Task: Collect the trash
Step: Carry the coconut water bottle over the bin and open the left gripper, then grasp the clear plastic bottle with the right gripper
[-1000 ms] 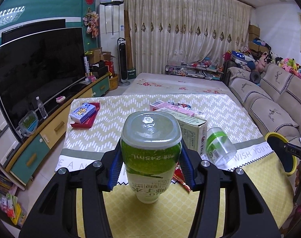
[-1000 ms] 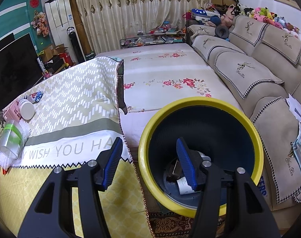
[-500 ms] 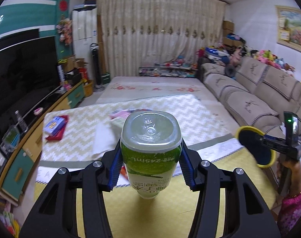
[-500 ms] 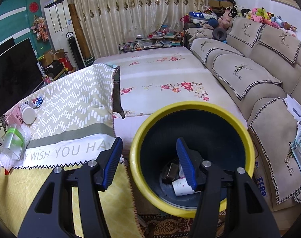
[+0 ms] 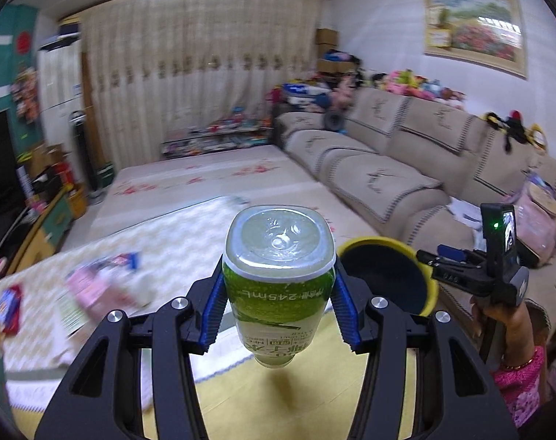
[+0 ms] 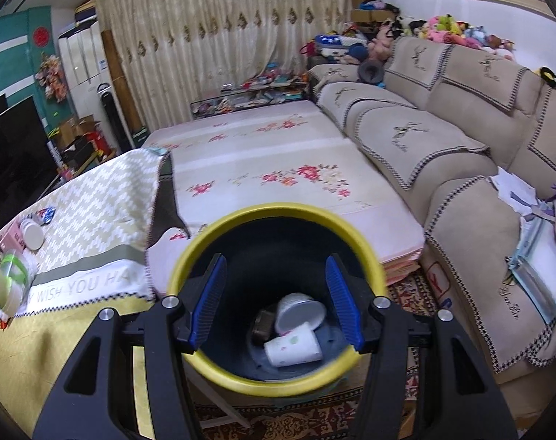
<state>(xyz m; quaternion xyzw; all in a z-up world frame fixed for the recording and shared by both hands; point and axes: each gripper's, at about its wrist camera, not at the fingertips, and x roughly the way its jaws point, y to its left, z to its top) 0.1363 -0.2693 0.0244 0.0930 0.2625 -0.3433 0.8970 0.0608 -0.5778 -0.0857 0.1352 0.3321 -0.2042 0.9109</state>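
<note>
At the centre of the left wrist view, the green bottle point(image 5: 278, 289) carries "245mL" printed upside down on its label; the characters lower on it are too blurred to read. In the right wrist view, lower left, the white cloth border point(image 6: 83, 286) reads "WISH YOU HA", cut off by the yellow bin rim point(image 6: 278, 211).

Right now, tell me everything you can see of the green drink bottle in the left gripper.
The green plastic drink bottle is held between the blue pads of the left gripper, its clear, rounded-square base facing the camera and its neck end pointing down and away. The green label's "245mL" print reads upside down. It hangs clear above the yellow tablecloth, touching only the pads, beside the yellow-rimmed dark bin.
</note>
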